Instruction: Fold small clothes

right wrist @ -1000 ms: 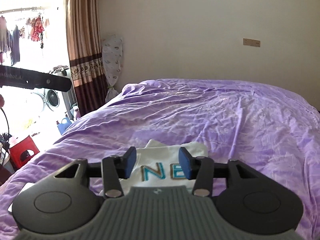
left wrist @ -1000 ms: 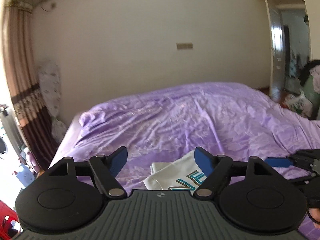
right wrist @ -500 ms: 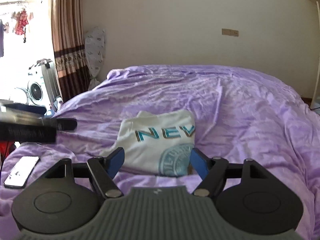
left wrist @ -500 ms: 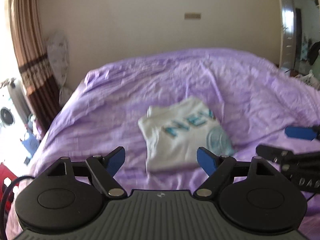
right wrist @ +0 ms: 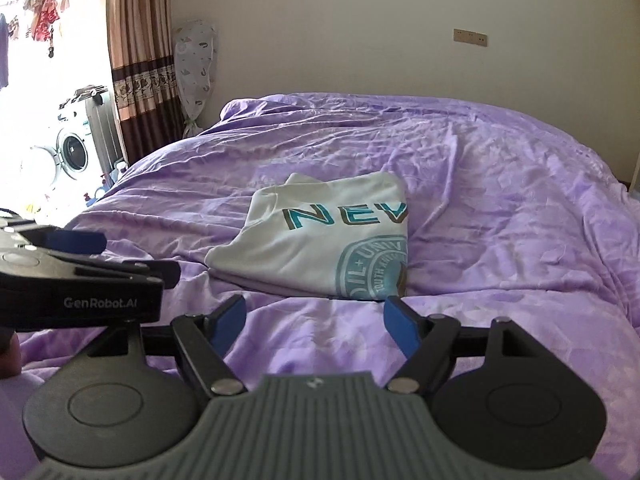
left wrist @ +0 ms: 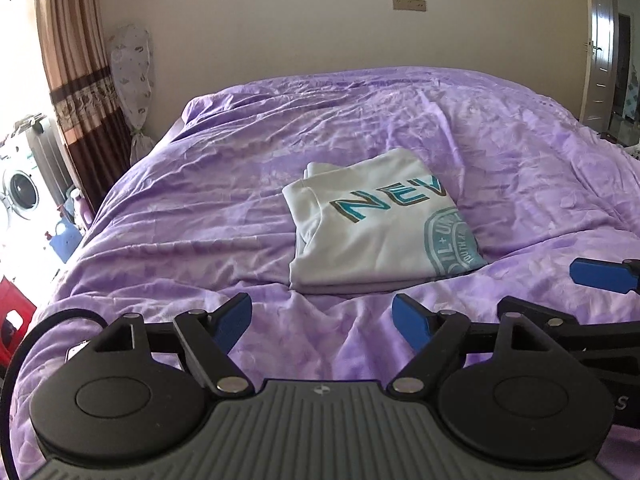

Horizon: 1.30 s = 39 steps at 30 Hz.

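A folded white T-shirt lies near the middle of a bed covered in a wrinkled purple sheet. Its top face shows the teal and brown letters "NEV", cut off at the fold on the right, and below them part of a round teal seal whose ring reads "IL + UNIV" in the right wrist view, with smaller lettering inside that looks like "YOUTH" but is too small to be sure of. The side of the left gripper, seen from the right wrist camera, carries the white print "GenRobot.AI".

The left gripper hangs just short of the shirt's near edge, its blue pads spread wide and holding nothing. The right gripper is likewise released, pads well apart, empty, and touching neither shirt nor sheet. It sits near the shirt's near edge, to the right of the left gripper.

Far left, past a brown curtain, stands a washing machine.
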### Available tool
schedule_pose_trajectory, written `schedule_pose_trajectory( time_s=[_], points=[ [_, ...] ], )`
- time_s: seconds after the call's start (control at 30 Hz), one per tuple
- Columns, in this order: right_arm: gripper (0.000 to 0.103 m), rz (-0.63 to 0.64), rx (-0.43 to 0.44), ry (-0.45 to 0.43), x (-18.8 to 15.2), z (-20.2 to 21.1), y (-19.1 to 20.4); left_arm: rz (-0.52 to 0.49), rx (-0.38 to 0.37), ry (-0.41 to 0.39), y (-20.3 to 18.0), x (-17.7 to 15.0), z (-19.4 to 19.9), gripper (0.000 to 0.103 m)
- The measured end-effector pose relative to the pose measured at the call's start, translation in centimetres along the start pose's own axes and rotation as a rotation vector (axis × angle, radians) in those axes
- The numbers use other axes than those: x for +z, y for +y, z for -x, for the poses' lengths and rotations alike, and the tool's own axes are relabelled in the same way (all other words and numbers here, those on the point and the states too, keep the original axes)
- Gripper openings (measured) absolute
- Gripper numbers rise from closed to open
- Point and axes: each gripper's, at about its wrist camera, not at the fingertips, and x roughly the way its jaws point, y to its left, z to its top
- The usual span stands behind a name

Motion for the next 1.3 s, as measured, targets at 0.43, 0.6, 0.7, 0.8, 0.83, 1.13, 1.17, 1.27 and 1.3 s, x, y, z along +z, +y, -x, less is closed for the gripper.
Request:
schedule_pose_trajectory(
  time_s=[0.43,0.6,0.7,0.8,0.83,1.13,1.17,1.27,1.3],
  points=[
    [0.073,-0.014,-0.006,0.022,-0.11,-0.49,-0.24,0.007,0.004,0.006,0.18,-0.02,-0.05,0.093],
    [0.073,-0.015,-0.006,0.022,-0.12,-0.48,-0.20,0.008,0.001,0.008,0.23,0.02,-0.06,0.093],
    [0.073,-0.015,-0.005,0.022,-0.12,-0.50,-0.18,0.009,0.003,0.007,0.19,0.01,-0.04,0.093],
    [0.073,-0.015,-0.006,0.022,-0.12,-0.47,-0.18,0.010,0.002,0.008,0.23,0.01,-0.04,0.093],
    [0.073,-0.015,-0.006,0.022,-0.12,-0.48,-0.17,0.009,0.002,0.007,0.24,0.00,-0.03,0.093],
    [0.073,-0.016,-0.006,0.022,-0.13,-0.48,-0.12,0.008,0.002,0.007,0.23,-0.01,-0.02,0.093],
    [0.073,-0.016,-0.005,0.023,-0.13,-0.50,-0.11,0.007,0.003,0.007,0.24,-0.01,0.01,0.093],
    [0.073,-0.016,-0.005,0.024,-0.10,-0.52,-0.11,0.009,0.003,0.008,0.19,0.00,-0.01,0.093],
    [0.073,-0.015,-0.004,0.024,-0.11,-0.53,-0.12,0.009,0.003,0.008,0.21,-0.01,0.01,0.093]
  ],
)
